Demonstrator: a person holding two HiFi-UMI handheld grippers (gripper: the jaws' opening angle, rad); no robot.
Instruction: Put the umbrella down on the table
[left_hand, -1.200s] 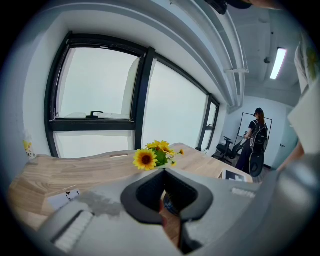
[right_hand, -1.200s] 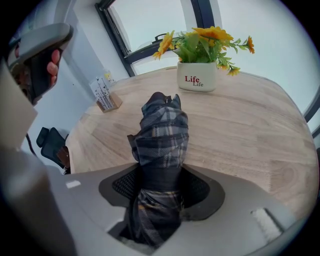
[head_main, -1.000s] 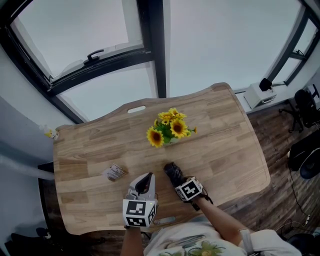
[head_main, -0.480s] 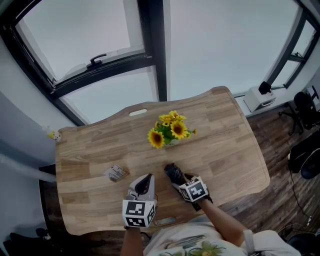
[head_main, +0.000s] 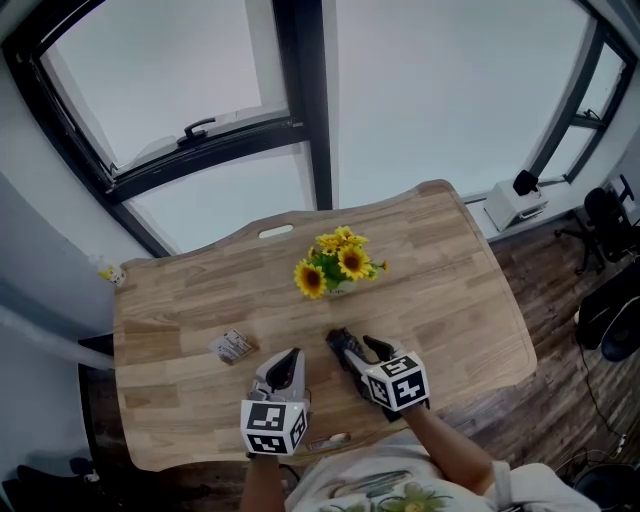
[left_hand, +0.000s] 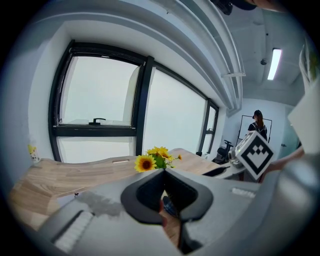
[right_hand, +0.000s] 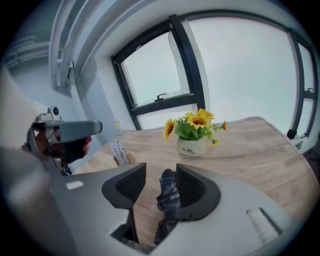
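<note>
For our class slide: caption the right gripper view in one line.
Right gripper open, jaws just closing partway, folded umbrella between them on the wooden table; sunflowers beyond.

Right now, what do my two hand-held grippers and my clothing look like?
The left hand-held gripper and right hand-held gripper are alike: grey bodies, black ribbed pads, each carrying a white cube with black square markers. The shirt is pale with a leafy print.

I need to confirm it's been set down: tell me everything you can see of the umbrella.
The umbrella is folded, of dark blue plaid fabric, loosely bunched. It lies on the wooden table near its front edge, short of the sunflowers. The right gripper hangs over it; its jaws, which have just been closing, stand apart, one either side.
</note>
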